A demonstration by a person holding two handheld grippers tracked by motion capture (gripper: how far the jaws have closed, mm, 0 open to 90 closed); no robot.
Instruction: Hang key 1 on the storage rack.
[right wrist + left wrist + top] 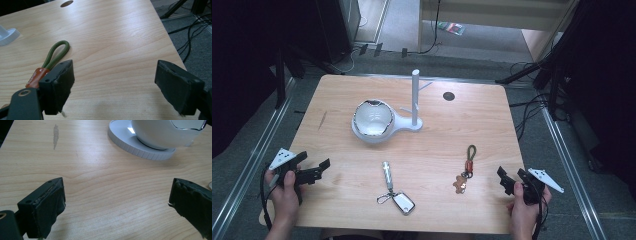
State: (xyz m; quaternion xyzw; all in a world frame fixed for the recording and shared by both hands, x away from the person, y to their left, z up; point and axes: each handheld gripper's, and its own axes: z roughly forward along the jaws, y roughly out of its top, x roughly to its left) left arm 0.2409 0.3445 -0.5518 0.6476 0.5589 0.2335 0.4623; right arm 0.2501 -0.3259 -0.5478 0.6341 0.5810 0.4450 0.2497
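Left gripper (pixel 117 200): we see jaws spread wide, nothing between; white bowl stand (pixel 140 147) ahead, cut off.
Right gripper (pixel 113 85): jaws released, empty.
Green-loop keychain (pixel 53 58): beside its left jaw, partly hidden.
Orange tag (pixel 37 76): writing unreadable.

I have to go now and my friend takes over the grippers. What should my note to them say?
Left gripper: open, holds nothing, near the table's front left edge.
Right gripper: open, holds nothing, near the front right edge.
Green-loop keychain: flat on the table, just left of the right gripper.
Silver keychain: flat at front centre, between the two grippers.
White stand with pegs: upright mid-table, nothing hanging on it. A white bowl sits on its round base.
Done: nothing yet; both keychains lie untouched.
Left: probably pick up each keychain and hang it on a peg or drop it in the bowl; I cannot tell which.
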